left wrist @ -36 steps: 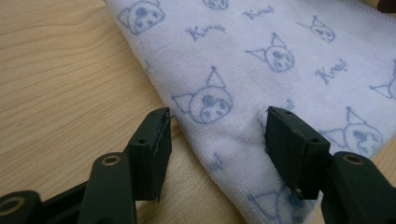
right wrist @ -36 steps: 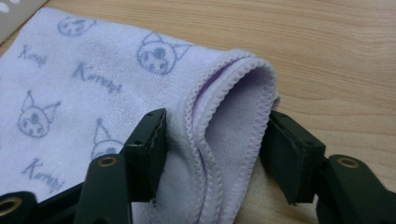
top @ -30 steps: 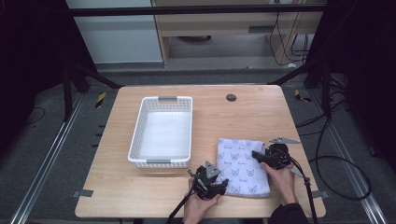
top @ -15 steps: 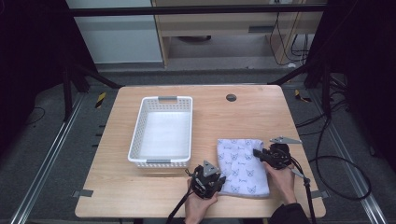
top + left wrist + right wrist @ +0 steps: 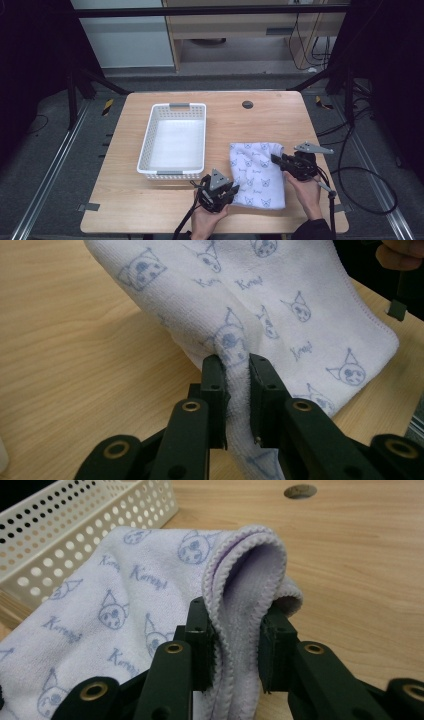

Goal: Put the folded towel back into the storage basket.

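high view | towel (image 5: 257, 172) pinched between both jaws | right hand-held gripper (image 5: 278, 160)

Sitting empty on the wooden table (image 5: 125, 205), a white perforated basket (image 5: 192, 109). Beyond it, a round dark grommet hole (image 5: 247, 104).

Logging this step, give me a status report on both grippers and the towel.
Left gripper and right gripper each shut on the printed towel. Towel flat on table beside white basket. Nothing in the way.
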### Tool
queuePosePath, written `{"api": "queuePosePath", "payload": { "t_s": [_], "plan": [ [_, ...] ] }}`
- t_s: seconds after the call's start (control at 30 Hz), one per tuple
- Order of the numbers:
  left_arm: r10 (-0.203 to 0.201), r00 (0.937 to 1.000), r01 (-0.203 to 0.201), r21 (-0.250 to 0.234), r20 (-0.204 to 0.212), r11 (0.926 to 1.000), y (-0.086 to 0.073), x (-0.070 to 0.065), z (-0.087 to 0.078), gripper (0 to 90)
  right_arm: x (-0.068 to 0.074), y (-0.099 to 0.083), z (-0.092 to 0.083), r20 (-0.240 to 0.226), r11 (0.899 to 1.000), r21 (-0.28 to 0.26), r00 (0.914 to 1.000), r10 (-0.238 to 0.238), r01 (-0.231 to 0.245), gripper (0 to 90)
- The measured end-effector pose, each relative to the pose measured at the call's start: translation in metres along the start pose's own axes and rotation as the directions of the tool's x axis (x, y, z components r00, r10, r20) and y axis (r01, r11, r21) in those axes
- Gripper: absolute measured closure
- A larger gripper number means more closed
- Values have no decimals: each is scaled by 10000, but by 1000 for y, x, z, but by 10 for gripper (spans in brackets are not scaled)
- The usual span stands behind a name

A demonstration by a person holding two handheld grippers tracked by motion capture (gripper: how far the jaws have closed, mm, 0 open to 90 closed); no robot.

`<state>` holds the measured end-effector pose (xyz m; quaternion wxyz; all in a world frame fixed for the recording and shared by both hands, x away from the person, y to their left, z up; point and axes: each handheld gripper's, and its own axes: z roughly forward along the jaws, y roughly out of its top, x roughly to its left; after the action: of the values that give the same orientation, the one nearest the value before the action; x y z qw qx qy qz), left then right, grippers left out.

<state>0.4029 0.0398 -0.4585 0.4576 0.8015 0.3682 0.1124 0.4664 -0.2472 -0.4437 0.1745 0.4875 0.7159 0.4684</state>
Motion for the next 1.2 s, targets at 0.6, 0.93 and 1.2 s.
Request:
{"api": "queuePosePath", "payload": {
  "t_s": [0.6,0.93,1.2],
  "plan": [
    [382,9992,-377,-504,91,9980,27,7,-30,783,20,27,-22,23,9948,-913,9989,-458,459,712],
    [631,9978,-648,-932,-212,9935,48,16,-55,782,36,51,-31,-24,9849,-1634,9983,-590,579,712],
    [674,9965,-727,-1145,-496,9908,62,25,-77,781,53,72,-29,-91,9766,-2066,9980,-633,600,711]
  ]
}}
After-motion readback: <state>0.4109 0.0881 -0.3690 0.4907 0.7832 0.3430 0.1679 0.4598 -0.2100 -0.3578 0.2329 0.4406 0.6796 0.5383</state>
